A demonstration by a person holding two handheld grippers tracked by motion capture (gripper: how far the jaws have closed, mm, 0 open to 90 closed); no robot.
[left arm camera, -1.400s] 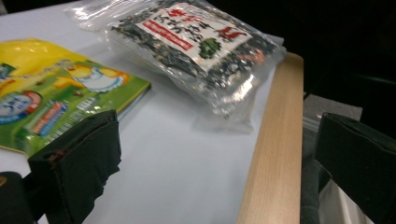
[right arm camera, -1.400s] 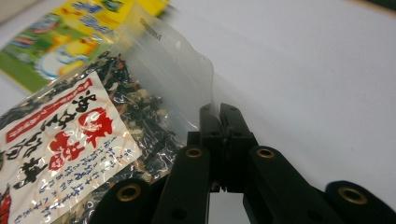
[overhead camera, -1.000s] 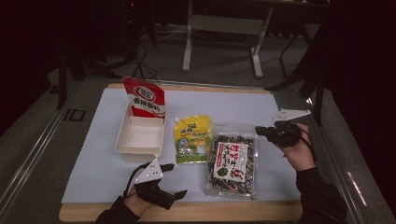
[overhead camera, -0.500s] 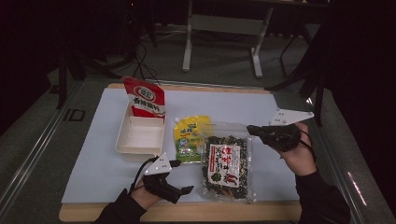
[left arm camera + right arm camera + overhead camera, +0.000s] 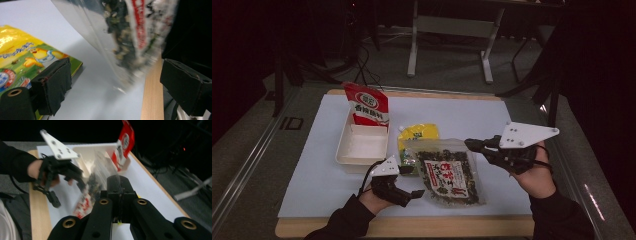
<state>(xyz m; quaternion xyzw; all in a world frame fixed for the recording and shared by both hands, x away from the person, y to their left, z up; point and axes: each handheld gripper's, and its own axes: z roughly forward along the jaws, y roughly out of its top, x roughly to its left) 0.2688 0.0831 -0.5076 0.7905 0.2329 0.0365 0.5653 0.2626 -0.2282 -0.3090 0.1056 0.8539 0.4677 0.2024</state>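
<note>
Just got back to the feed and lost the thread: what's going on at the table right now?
A person is working with a gripper in each hand. The right gripper is shut on the top corner of the clear seaweed snack bag and has that end raised off the white mat. The left gripper sits open beside the bag's lower left edge, its jaws just starting to close with nothing pressed between them. The yellow snack packet lies flat; the red pouch stands in the white tray.
</note>
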